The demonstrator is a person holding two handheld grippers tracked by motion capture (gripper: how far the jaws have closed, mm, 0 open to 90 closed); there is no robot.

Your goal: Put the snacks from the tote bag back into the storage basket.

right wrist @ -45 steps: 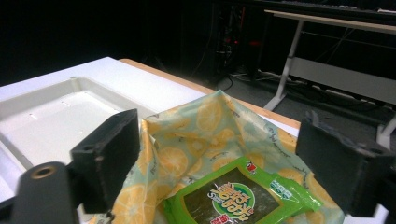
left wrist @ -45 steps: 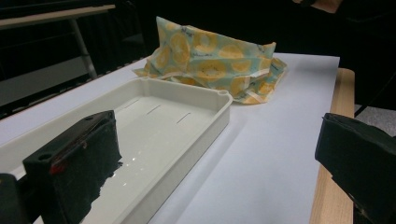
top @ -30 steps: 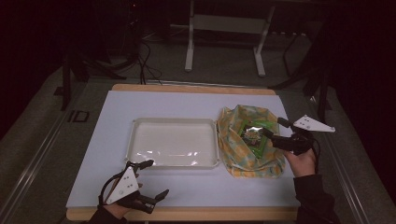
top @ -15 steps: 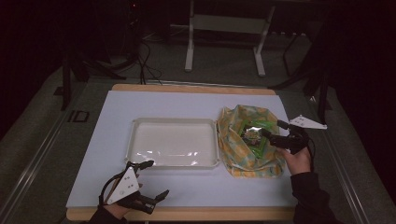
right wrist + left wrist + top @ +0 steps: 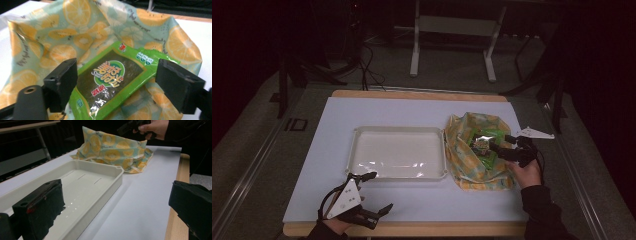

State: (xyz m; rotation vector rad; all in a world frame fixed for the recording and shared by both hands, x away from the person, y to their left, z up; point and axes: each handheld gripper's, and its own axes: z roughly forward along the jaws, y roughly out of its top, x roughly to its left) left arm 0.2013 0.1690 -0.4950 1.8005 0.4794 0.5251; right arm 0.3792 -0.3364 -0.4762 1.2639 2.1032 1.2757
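A table [image 5: 412, 107] covered by a pale sheet is seen from above, with a white tray [image 5: 397, 152] lying near its middle. Just beside the tray's right edge, a cloth bag [image 5: 472, 160] printed with orange and lemon slices is spread open on the sheet. Inside the bag's opening a green snack packet [image 5: 484, 145] is seen lying flat, its printed face turned up.

The right gripper [image 5: 504, 145] is held over the bag by the right hand [image 5: 526, 172], and its jaws are pointed toward the packet. In the right gripper view the two black jaws are seen set wide apart, one at each side of the packet [image 5: 112, 78], which lies between and beyond them on the cloth of the bag [image 5: 75, 32]. Nothing is clamped. Whether the jaws touch the packet or the cloth cannot be told.

The left gripper [image 5: 374, 192] is held low near the table's front edge, in front of the tray's near left corner and well apart from the bag. Its jaws are spread apart and nothing is held in them. In the left gripper view the tray [image 5: 110, 183] is seen past the left jaw, the bag [image 5: 112, 150] is seen beyond the tray, and the right hand [image 5: 152, 127] is seen above the bag.
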